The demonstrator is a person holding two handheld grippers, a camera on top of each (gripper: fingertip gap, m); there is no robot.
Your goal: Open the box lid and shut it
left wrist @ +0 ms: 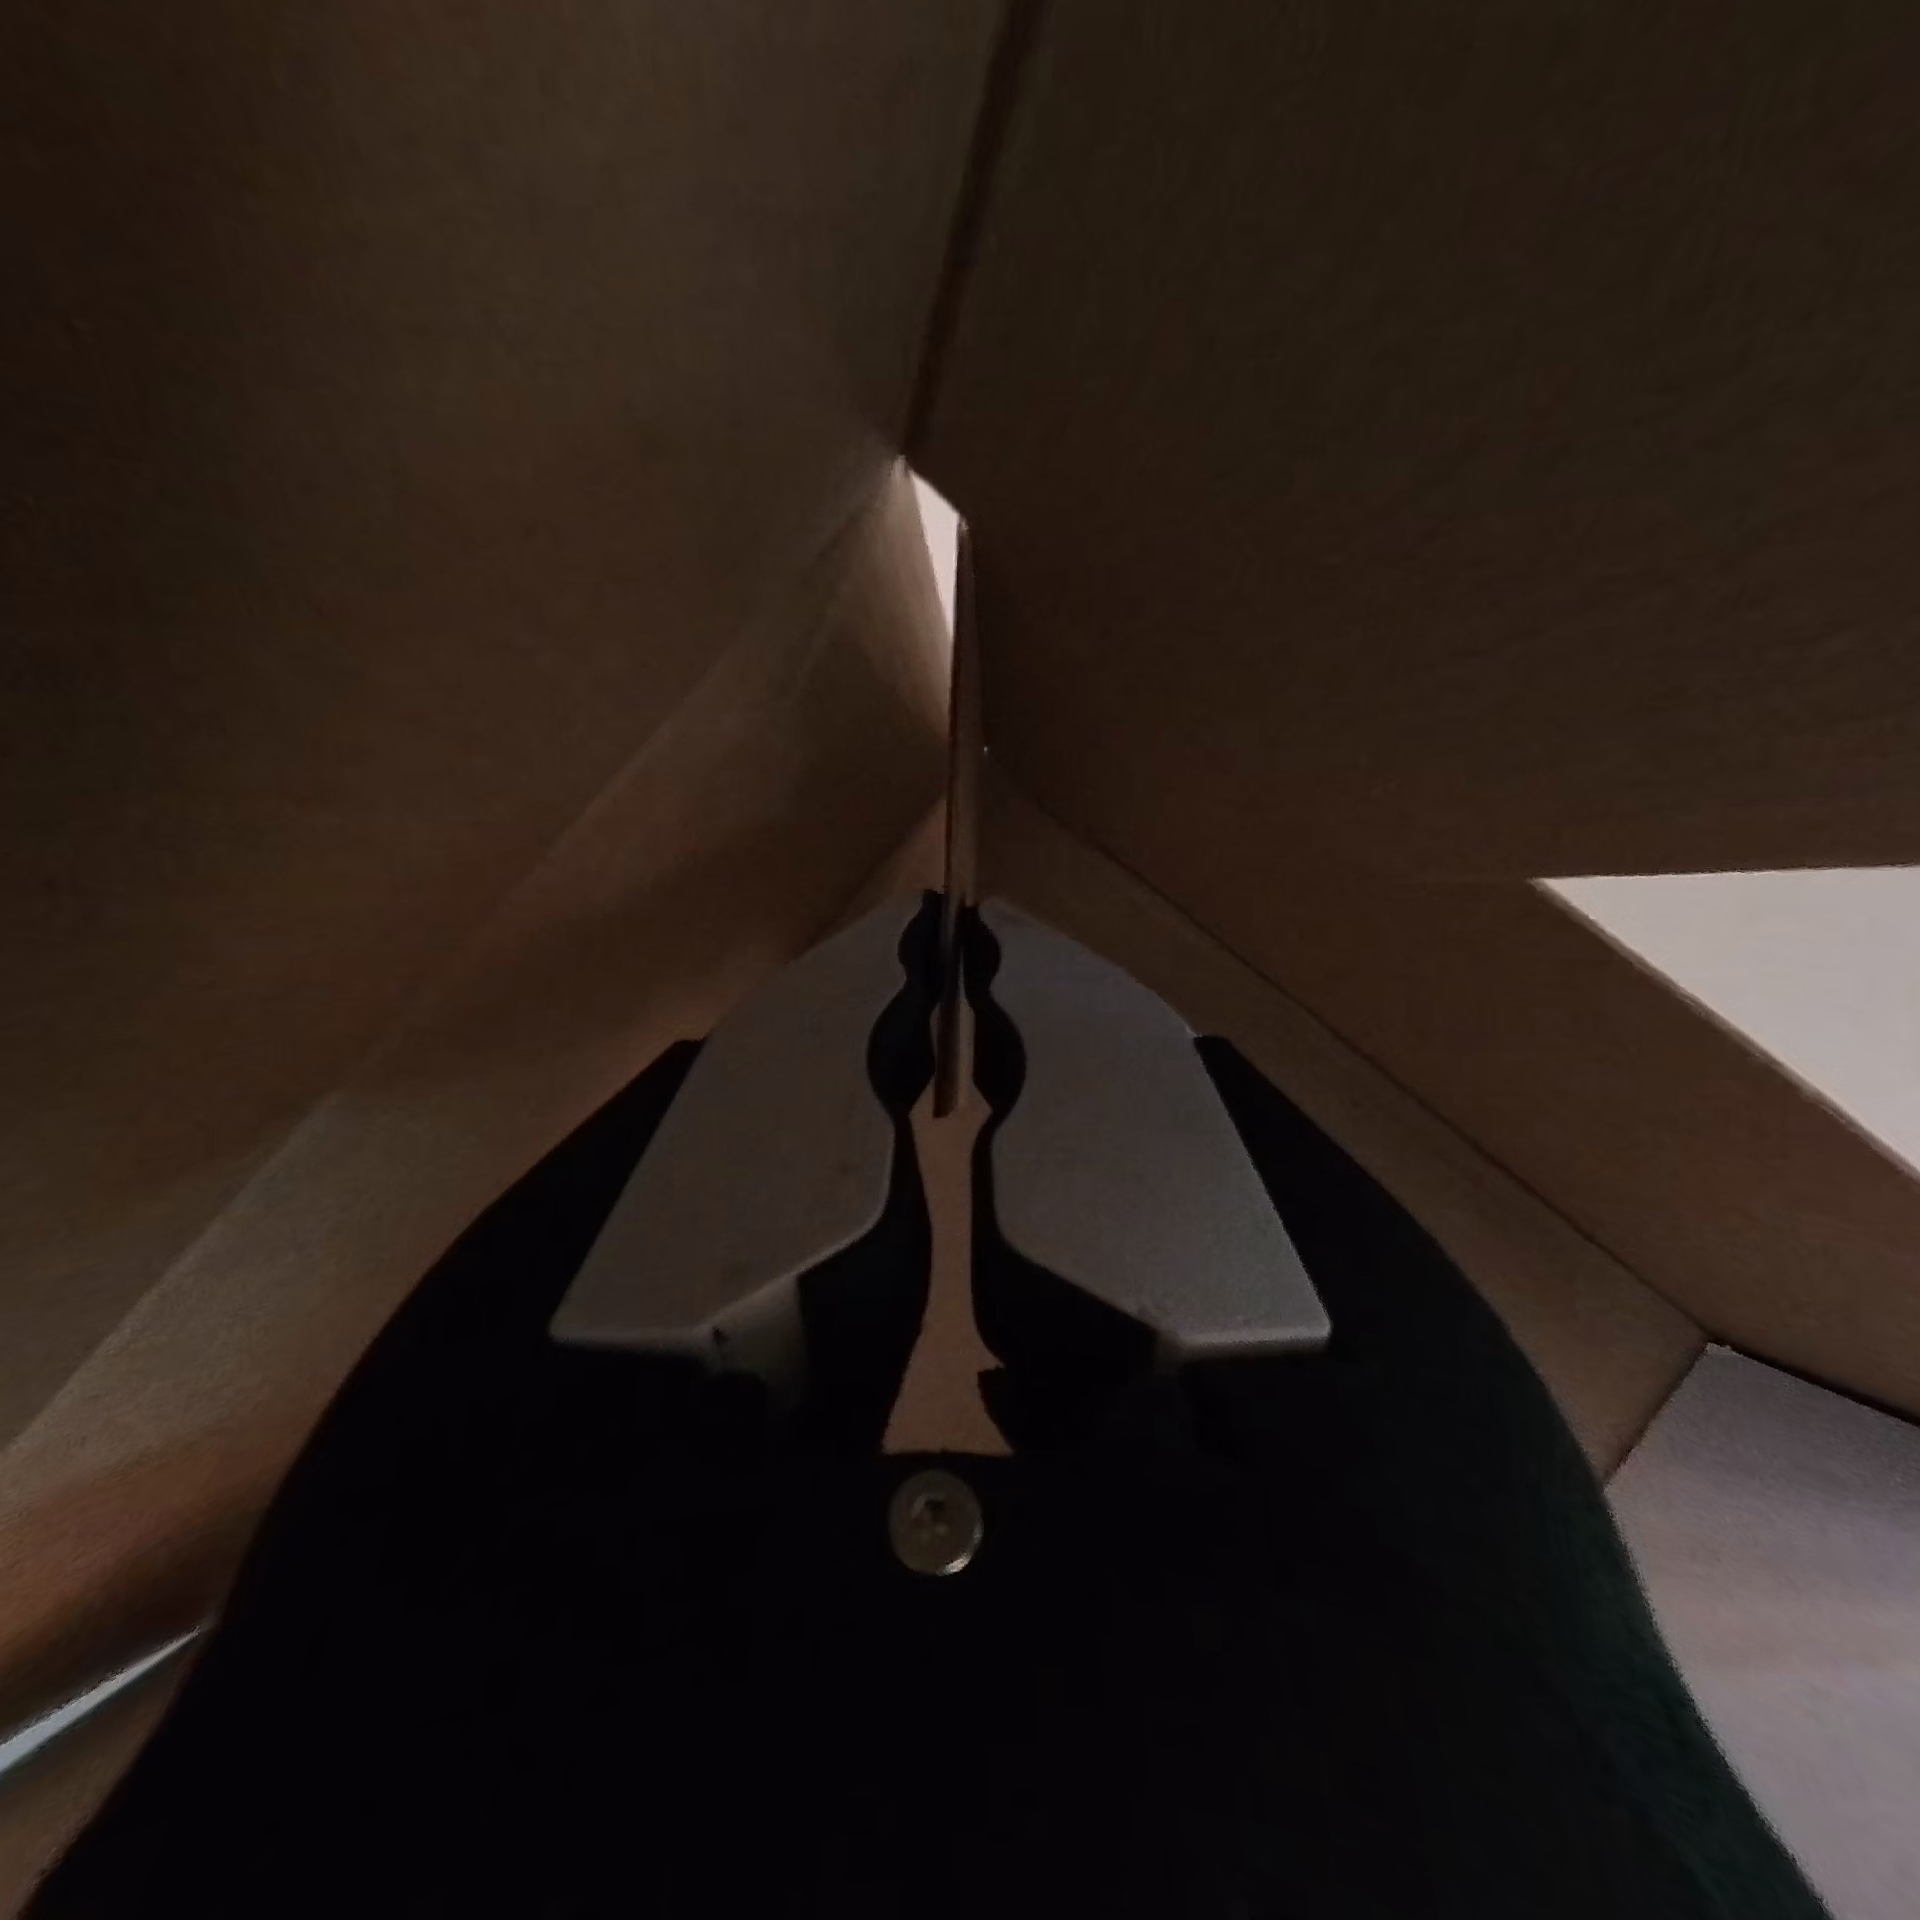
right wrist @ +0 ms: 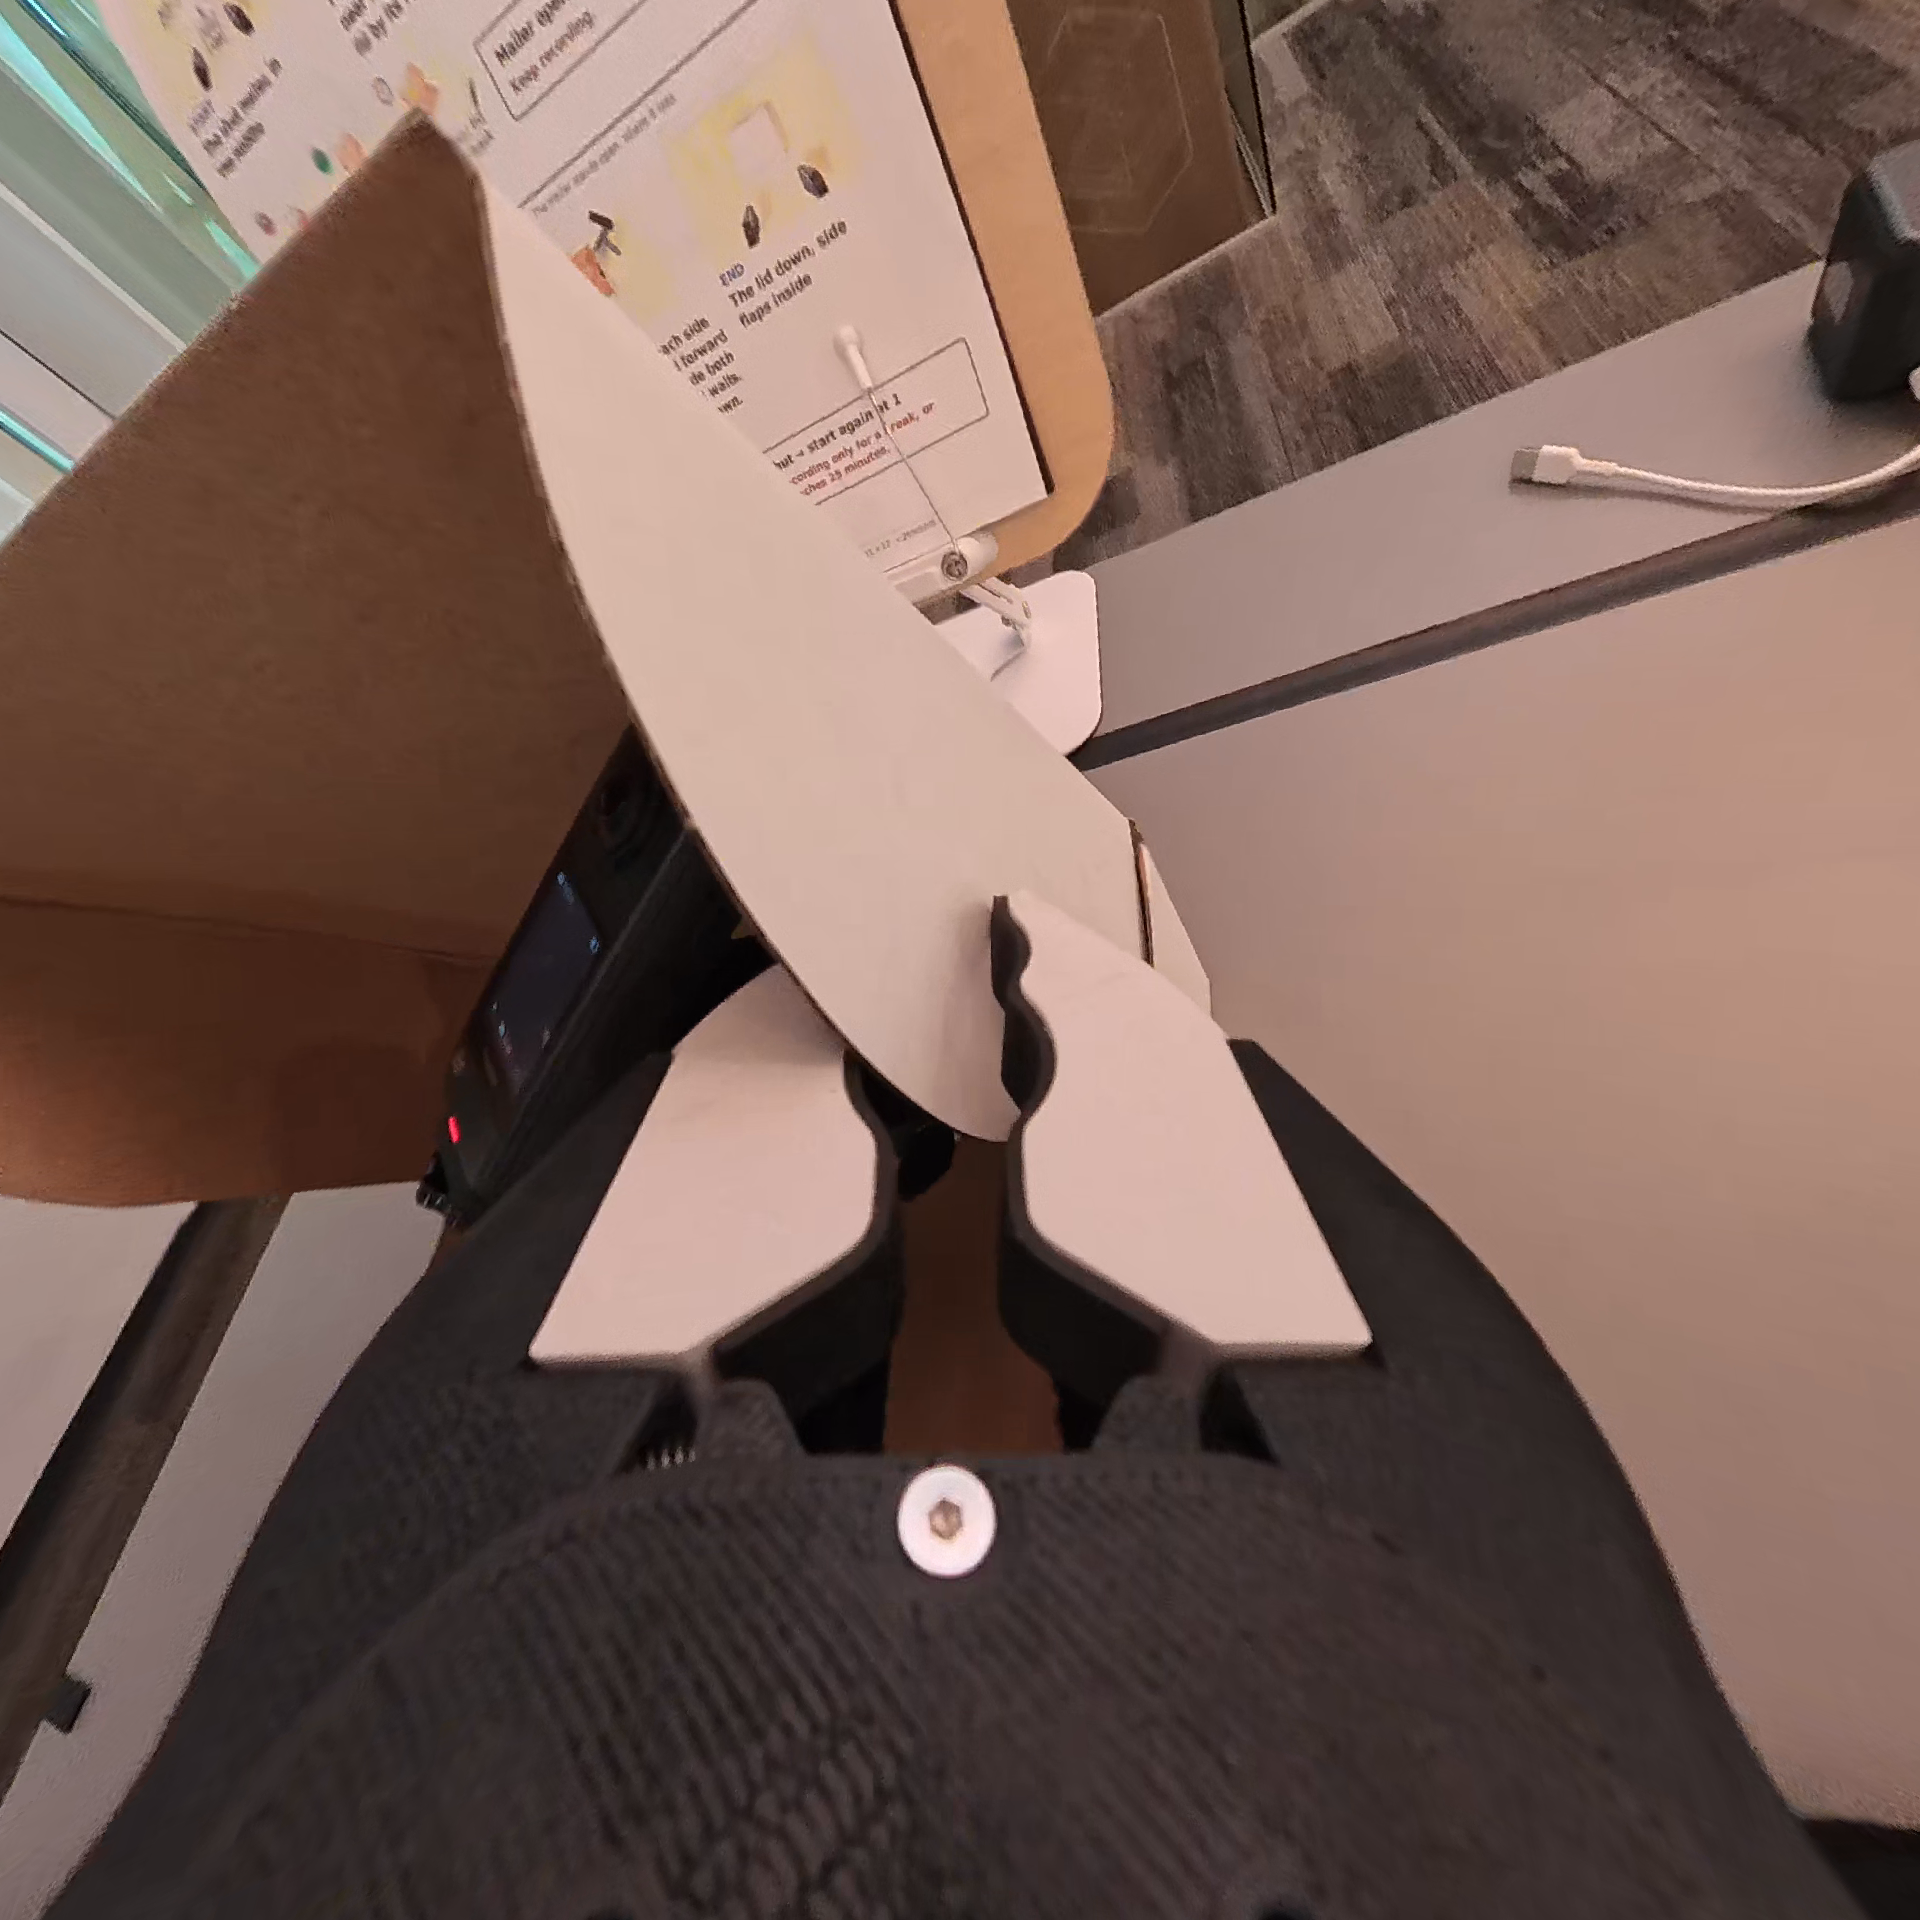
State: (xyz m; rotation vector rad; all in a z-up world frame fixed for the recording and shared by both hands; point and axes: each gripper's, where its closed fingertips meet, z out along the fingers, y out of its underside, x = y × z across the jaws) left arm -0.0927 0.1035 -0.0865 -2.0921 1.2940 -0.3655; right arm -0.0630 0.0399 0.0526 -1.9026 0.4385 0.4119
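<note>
**Two grippers, one flap each: the lid held mid-swing**

Both tools pinch cardboard, and the reason seems to be the same on each side: a mailer lid with side flaps will not seat unless those flaps are steered inside the walls.

Left wrist view: the left gripper is closed nearly all the way, its jaws pressing a thin flap seen edge-on between them. Brown box panels fill almost the whole picture and shade it, so the tool sits tucked in under the cardboard; a crack of light shows at the corner above the flap. Which panel is wall and which is lid I cannot tell from here. Holding the flap by its edge keeps it upright and lets it be turned inward.

Right wrist view: the right gripper is also drawn close, clamping the rounded end of a white-faced flap. The brown lid rises to the left, tilted up, so the box stands open on the grey table. A dark device, probably the left tool's camera body, shows under the lid. Behind stand an instruction board and, farther right, a white cable and a black block.

My judgement: closing is at hand, flaps first.
</note>
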